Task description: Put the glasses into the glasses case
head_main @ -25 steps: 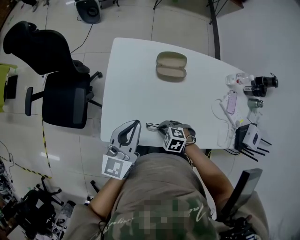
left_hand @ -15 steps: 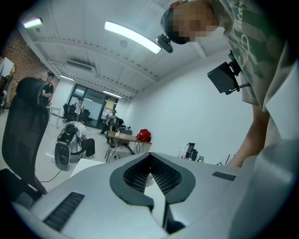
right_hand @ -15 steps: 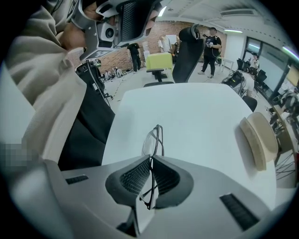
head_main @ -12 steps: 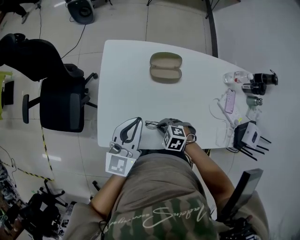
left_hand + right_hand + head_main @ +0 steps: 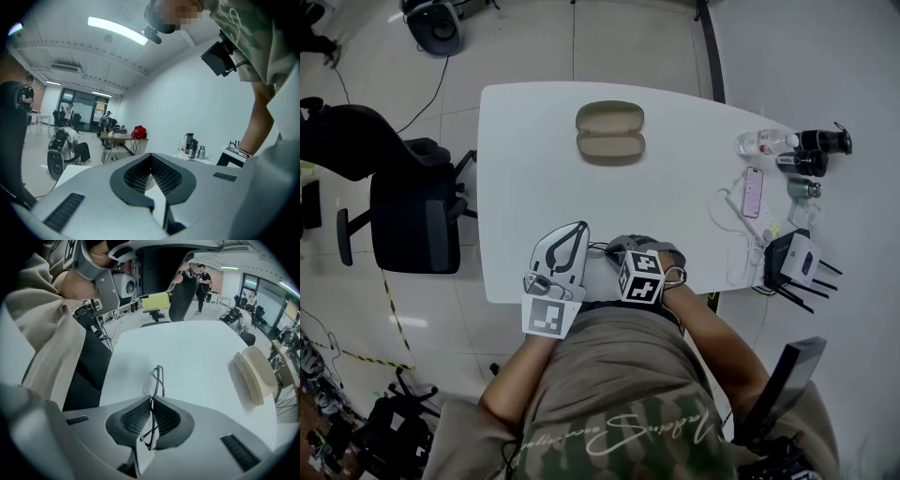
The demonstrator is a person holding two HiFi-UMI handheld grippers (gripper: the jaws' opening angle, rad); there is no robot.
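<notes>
**Thin frame in a narrow pinch, with the whole table to cross**

At the near edge of the white table, the right gripper has its jaws pressed together on the thin dark wire-framed glasses. The frame runs edge-on between the ribbed pads, and one lens stands out beyond the tips. Only a slim stretch of wire is caught, so I judge the grip to be the main risk. A quick swing could let the glasses pivot or slip out, while a harder squeeze could bend the frame or load a lens.

Just beside it, the left gripper has its jaws closed on nothing and points up and away from the work. It gives no support if the glasses start to turn.

The tan oval glasses case lies open toward the far side of the table, well apart from the glasses, with both halves facing up. It is shallow and nothing braces it. If the frame comes down tilted or catches the rim, I expect it could push the case along the smooth top or end up perched across the edge. Whether the temple arms are folded cannot be told, and open arms would foul the fit.

To the far right lie a smartphone and white cables, clear of a straight path to the case.
</notes>
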